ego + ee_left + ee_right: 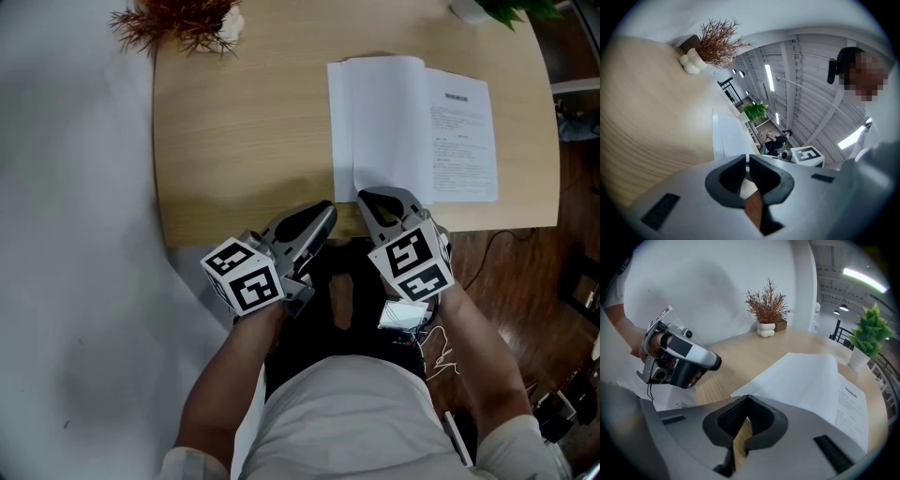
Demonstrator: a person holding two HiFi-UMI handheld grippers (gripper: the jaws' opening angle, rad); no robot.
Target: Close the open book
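- The left gripper is showing its jaws pressed fully together in its own view, with nothing between them. In the head view it is hovering at the table's near edge, at about 6 o'clock of the tabletop, with its tip pointing toward 1 o'clock.
- The right gripper is also keeping its jaws closed tip to tip. Only bare wood is showing through the gap below the tips.
- The right gripper's tips are sitting at the near edge of the book's left-hand page. Whether a sheet is pinched between them cannot be made out.
- The book is lying open on the table, at about 1 o'clock of the head view and close to the table's right edge. Its left-hand page is showing blank and bulging a little, while the right-hand page is lying flat and carrying printed text. The book is also appearing in the right gripper view and, edge-on, in the left gripper view.
- A dried plant in a white vase is standing on the table's far left corner, at 11 o'clock, well apart from the book.
- A green plant is peeking in at the far right, at 1 o'clock, just beyond the book.
- The marker cubes are riding behind each gripper, with the person's forearms reaching in from 6 o'clock.
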